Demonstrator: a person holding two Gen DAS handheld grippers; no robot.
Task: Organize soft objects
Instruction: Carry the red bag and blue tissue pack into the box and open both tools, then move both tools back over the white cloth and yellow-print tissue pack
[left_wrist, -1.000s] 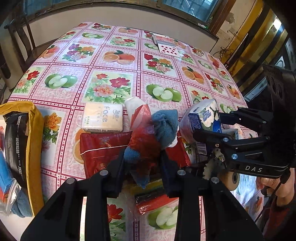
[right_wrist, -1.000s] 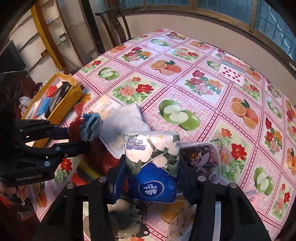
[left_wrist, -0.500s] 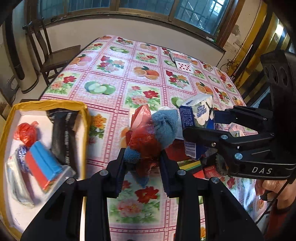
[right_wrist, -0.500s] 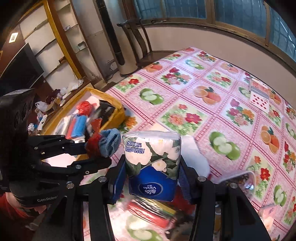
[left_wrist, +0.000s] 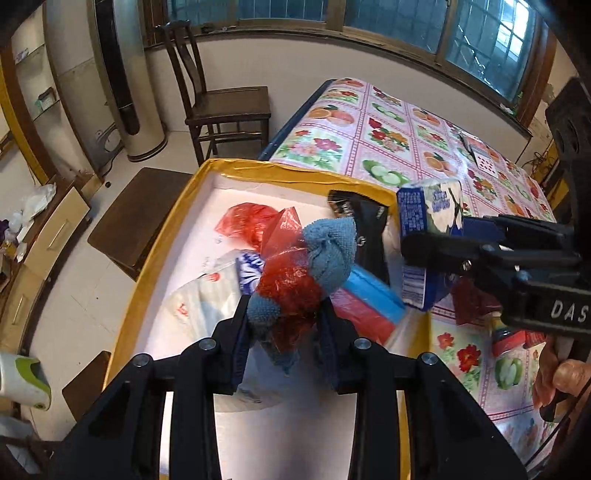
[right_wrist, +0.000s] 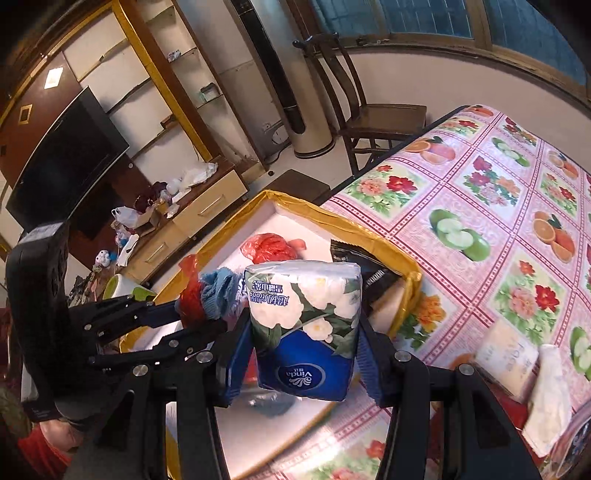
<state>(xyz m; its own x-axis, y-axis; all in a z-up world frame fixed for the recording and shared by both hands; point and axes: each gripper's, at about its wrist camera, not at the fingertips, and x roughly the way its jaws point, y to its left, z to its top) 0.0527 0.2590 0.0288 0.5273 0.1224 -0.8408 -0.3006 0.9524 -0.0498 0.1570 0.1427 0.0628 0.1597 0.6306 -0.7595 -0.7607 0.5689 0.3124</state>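
Your left gripper (left_wrist: 282, 314) is clamped tight on a blue knitted cloth bundle (left_wrist: 325, 254), soft and ribbed, wrapped in crinkly translucent red plastic (left_wrist: 288, 284). It hangs above the yellow-rimmed box (left_wrist: 166, 236), a shallow rectangular tray with a smooth white floor that sits at the table's edge. Under the bundle you can make out a second crumpled red bag (left_wrist: 240, 225), a clear plastic pack with blue and red print (left_wrist: 207, 295), a flat blue and red pack (left_wrist: 365, 299) and a glossy black pouch (left_wrist: 364, 225); the gripper's fingers cover much of the clear pack, and its print is too blurred to read.

Your right gripper (right_wrist: 304, 347) is closed on a Vinda tissue pack (right_wrist: 304, 325), a plump, pillow-shaped block in shiny film printed with white flowers over deep blue. It is held upside down over the box's right-hand rim, its lower end cut off behind the jaws in the right wrist view.

To the right, on the glossy fruit-and-flower tablecloth (right_wrist: 491, 221), lie a flat cream tissue packet (right_wrist: 508, 356) and a limp white cloth (right_wrist: 550, 402), both soft-edged with blur. Your right hand (left_wrist: 554, 380) shows only partly at the frame edge.
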